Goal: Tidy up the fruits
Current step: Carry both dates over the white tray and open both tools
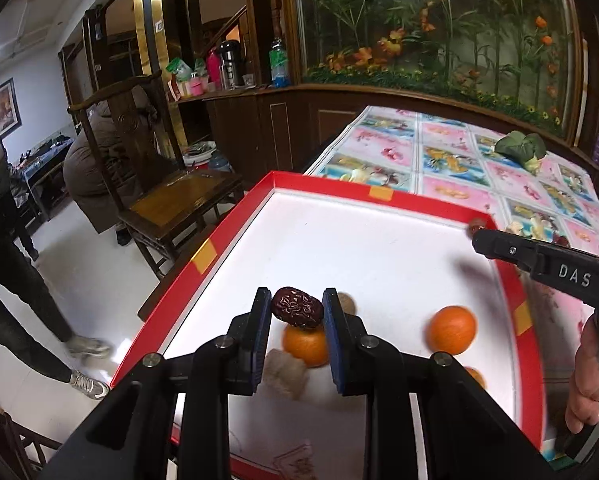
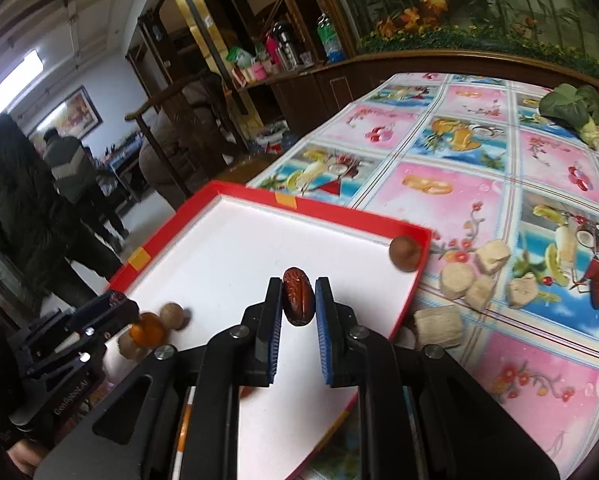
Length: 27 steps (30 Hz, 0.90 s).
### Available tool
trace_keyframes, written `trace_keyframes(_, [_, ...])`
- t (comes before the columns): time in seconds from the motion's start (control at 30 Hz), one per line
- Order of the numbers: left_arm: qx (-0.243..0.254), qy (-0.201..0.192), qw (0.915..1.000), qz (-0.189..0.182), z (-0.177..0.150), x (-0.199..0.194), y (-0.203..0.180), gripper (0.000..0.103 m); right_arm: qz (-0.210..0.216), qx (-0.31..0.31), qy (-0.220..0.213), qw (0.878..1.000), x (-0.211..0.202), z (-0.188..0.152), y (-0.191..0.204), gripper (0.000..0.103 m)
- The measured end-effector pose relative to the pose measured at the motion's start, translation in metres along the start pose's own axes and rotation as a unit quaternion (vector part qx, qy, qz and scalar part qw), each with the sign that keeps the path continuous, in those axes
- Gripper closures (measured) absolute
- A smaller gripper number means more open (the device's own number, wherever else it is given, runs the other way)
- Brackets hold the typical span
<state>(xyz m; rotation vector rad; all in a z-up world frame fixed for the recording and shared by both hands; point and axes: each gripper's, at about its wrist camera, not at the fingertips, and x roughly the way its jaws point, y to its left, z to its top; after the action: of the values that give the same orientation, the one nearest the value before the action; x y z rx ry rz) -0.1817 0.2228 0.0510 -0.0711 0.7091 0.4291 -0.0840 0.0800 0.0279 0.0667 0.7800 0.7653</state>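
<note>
In the left wrist view my left gripper [image 1: 296,301] is shut on a wrinkled dark red date [image 1: 297,308], held above the white floor of the red-rimmed tray [image 1: 339,188]. Below it lie an orange [image 1: 305,345], a pale chunk [image 1: 285,372] and a brown nut [image 1: 346,302]; a second orange [image 1: 452,330] sits to the right. My right gripper [image 2: 298,293] is shut on another date [image 2: 297,300] over the tray [image 2: 339,216]. A round brown fruit [image 2: 405,253] rests in the tray's far right corner. The right gripper [image 1: 479,240] also shows at that corner in the left wrist view.
Several pale chunks [image 2: 493,256] lie on the flowered tablecloth [image 2: 459,184] right of the tray. A green leafy vegetable [image 2: 575,108] sits at the far end. A wooden chair [image 1: 171,200] and standing people [image 2: 71,168] are left of the table.
</note>
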Motion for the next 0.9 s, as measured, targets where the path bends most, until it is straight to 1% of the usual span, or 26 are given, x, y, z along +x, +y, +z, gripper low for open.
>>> trace_keyframes(0.07, [0.002, 0.003, 1.0, 0.001, -0.003, 0.003, 0.001, 0.078, -0.003, -0.014, 0.012, 1.0, 0.004, -0.004, 0.004, 0.085])
trace_keyframes(0.23, [0.011, -0.005, 0.9999, 0.01, -0.005, 0.002, -0.001, 0.078, -0.004, -0.031, 0.035, 0.999, 0.013, -0.011, 0.009, 0.084])
trace_keyframes(0.33, [0.019, -0.008, 0.9995, 0.023, -0.006, 0.003, -0.002, 0.077, -0.005, -0.035, 0.05, 0.998, 0.017, -0.015, 0.01, 0.084])
trace_keyframes(0.47, [0.02, -0.008, 0.9993, 0.031, -0.006, 0.004, -0.004, 0.075, -0.009, -0.048, 0.059, 0.997, 0.017, -0.017, 0.015, 0.084])
trace_keyframes(0.53, [0.022, -0.008, 0.9989, 0.04, -0.005, 0.005, -0.005, 0.067, -0.011, -0.056, 0.062, 0.996, 0.018, -0.019, 0.017, 0.083])
trace_keyframes(0.6, [0.02, -0.008, 0.9987, 0.047, -0.006, 0.005, -0.005, 0.043, -0.006, -0.065, 0.068, 0.996, 0.017, -0.02, 0.021, 0.078])
trace_keyframes(0.63, [0.018, -0.006, 0.9987, 0.048, -0.006, 0.006, -0.004, 0.04, -0.002, -0.065, 0.069, 0.995, 0.016, -0.02, 0.021, 0.074])
trace_keyframes(0.67, [0.017, -0.005, 0.9987, 0.049, -0.006, 0.007, -0.005, 0.039, 0.001, -0.064, 0.069, 0.996, 0.015, -0.02, 0.021, 0.068])
trace_keyframes(0.73, [0.016, -0.002, 0.9986, 0.05, -0.006, 0.006, -0.006, 0.036, 0.009, -0.062, 0.061, 0.996, 0.008, -0.017, 0.02, 0.062])
trace_keyframes(0.77, [0.015, -0.001, 0.9986, 0.052, -0.006, 0.007, -0.007, 0.033, 0.015, -0.058, 0.051, 0.997, 0.002, -0.015, 0.018, 0.062])
trace_keyframes(0.87, [0.017, 0.006, 0.9984, 0.053, -0.005, 0.007, -0.01, 0.033, 0.021, -0.038, 0.019, 0.999, -0.017, -0.004, 0.004, 0.061])
trace_keyframes(0.9, [0.016, 0.008, 0.9985, 0.051, -0.004, 0.006, -0.011, 0.033, 0.016, -0.024, 0.003, 1.0, -0.027, 0.0, -0.008, 0.061])
